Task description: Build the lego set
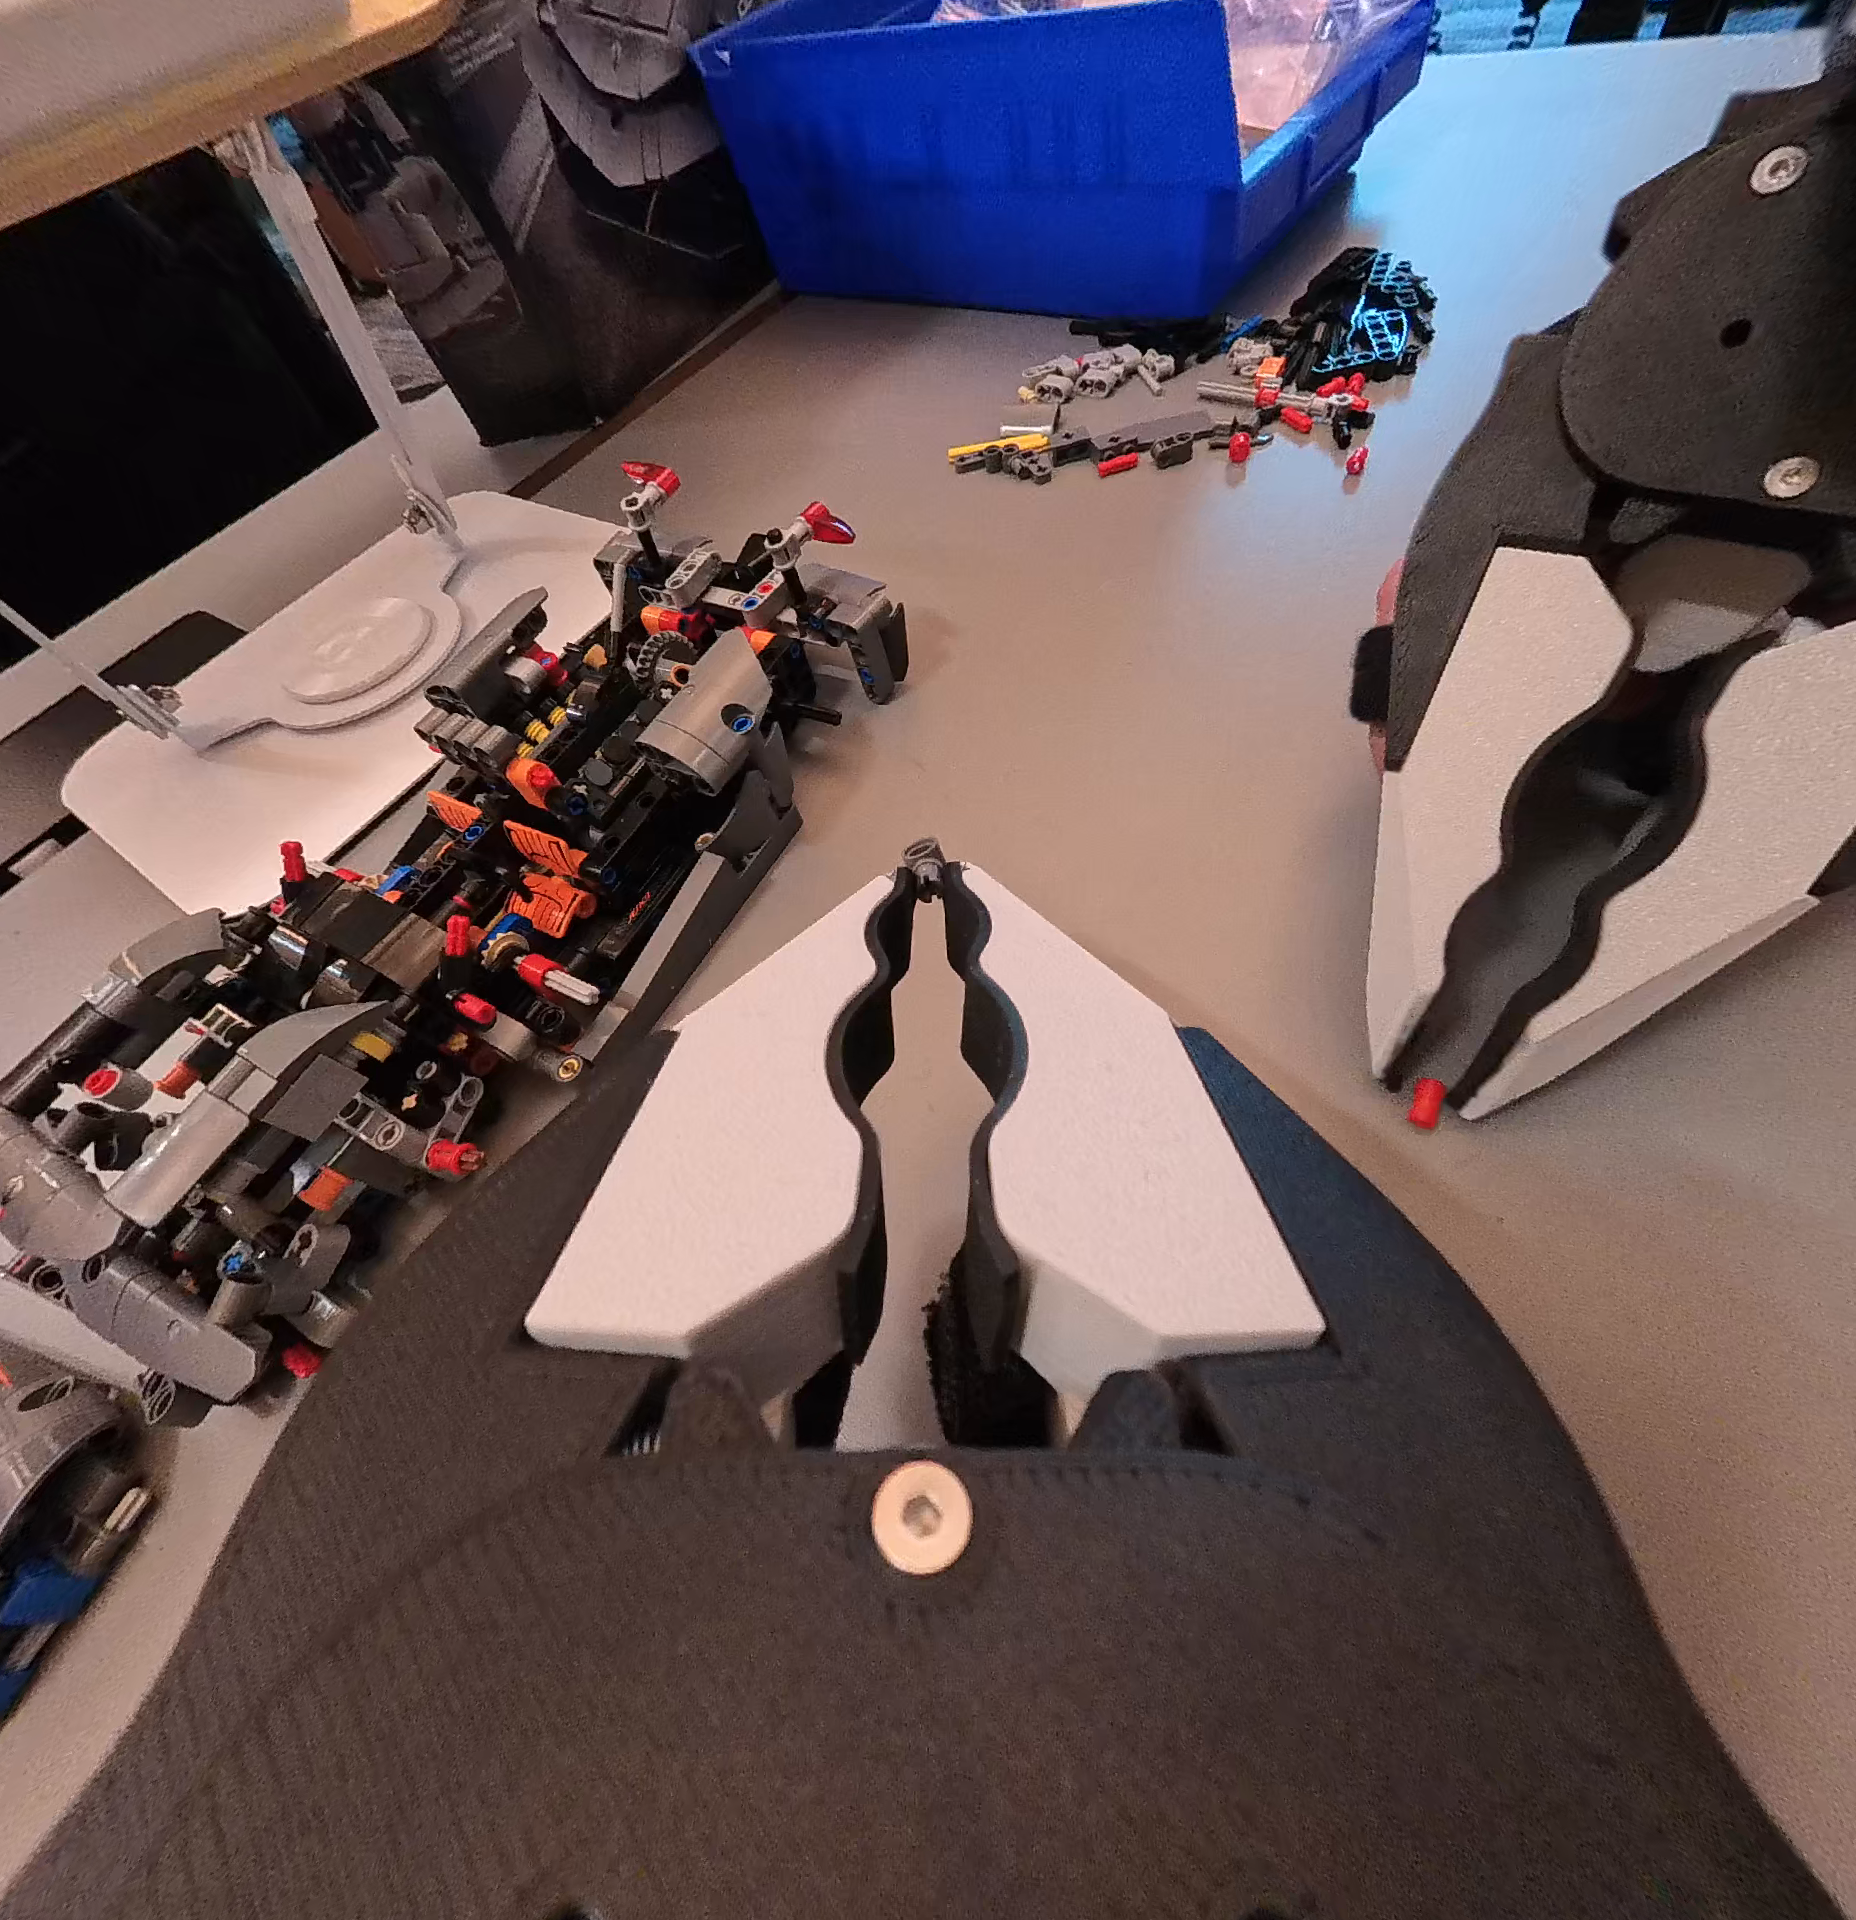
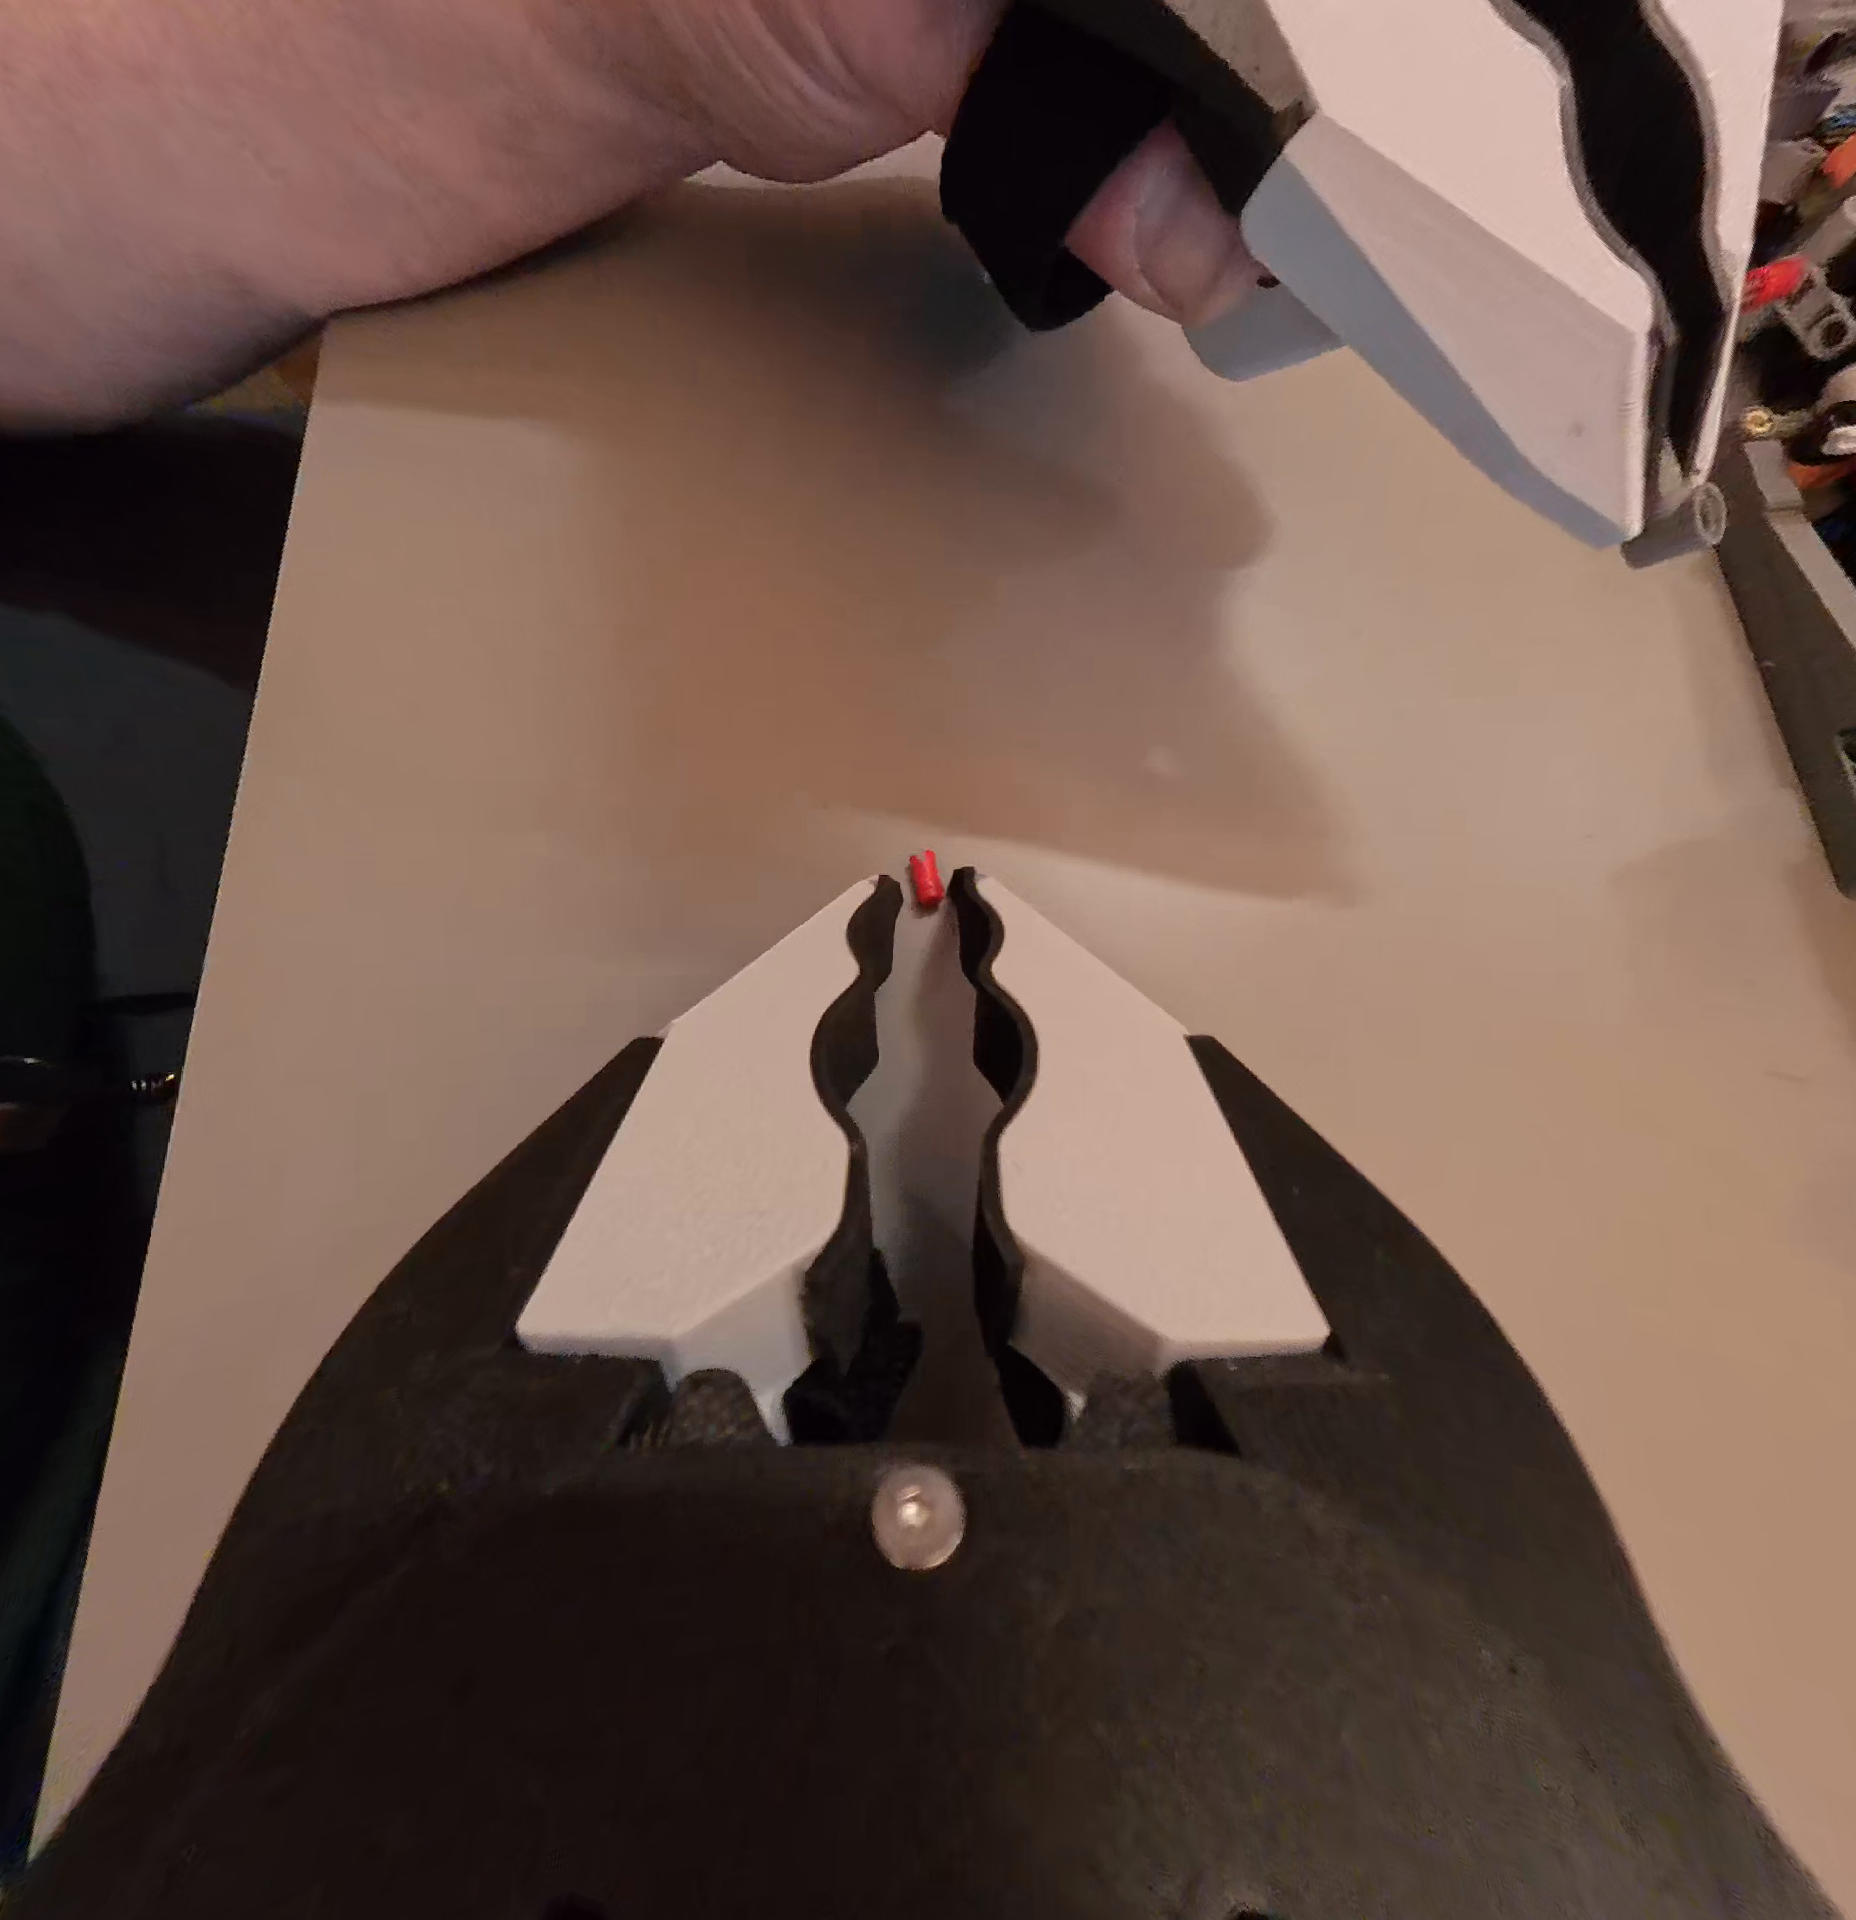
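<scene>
A partly built grey, black and orange Lego car chassis lies on the grey table at the left; its edge also shows in the right wrist view. My left gripper is shut on a small grey connector piece and holds it just right of the chassis; it also shows in the right wrist view. My right gripper points down at the table, its tips slightly apart on either side of a small red pin. The pin rests on the table.
A pile of loose grey, black, red and yellow parts lies at the back. A blue bin stands behind it. A white stand base sits left of the chassis. Another sub-assembly is at the lower left. A hand holds the left gripper. Left tips to right tips: about 11 cm.
</scene>
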The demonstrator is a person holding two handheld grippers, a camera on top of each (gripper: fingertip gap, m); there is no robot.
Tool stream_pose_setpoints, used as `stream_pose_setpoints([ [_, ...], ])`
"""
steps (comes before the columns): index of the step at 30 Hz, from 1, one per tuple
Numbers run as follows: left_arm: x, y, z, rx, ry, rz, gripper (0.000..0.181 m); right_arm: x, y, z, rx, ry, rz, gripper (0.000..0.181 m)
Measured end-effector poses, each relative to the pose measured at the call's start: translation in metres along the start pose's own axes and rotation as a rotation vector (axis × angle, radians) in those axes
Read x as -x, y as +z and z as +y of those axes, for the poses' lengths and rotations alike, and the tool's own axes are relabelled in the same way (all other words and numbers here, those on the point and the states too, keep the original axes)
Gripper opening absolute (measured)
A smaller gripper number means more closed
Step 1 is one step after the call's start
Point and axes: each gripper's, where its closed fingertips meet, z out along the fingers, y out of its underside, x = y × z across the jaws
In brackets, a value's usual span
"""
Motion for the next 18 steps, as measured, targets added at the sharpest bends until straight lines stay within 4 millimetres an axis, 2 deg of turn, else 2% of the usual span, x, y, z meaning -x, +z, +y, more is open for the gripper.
stream_pose_setpoints([
  [5,0.0008,0.0,0.0004,0.001,-0.002,-0.002,0.004,-0.002,0.0003,0.0,-0.001,-0.029,-0.023,0.006],
  [7,0.0008,0.0003,0.0007,0.002,-0.002,-0.002,0.004,-0.0016,0.0007,-0.0005,-0.003,-0.023,-0.031,0.013],
  [10,0.0002,0.0008,0.001,0.005,0.0,0.0,0.004,-0.0003,0.0016,-0.0012,-0.005,-0.04,-0.028,0.004],
  [18,-0.0003,0.0013,0.0014,0.007,0.0,0.002,0.004,0.0005,0.0032,-0.0027,-0.003,-0.054,-0.038,0.003],
])
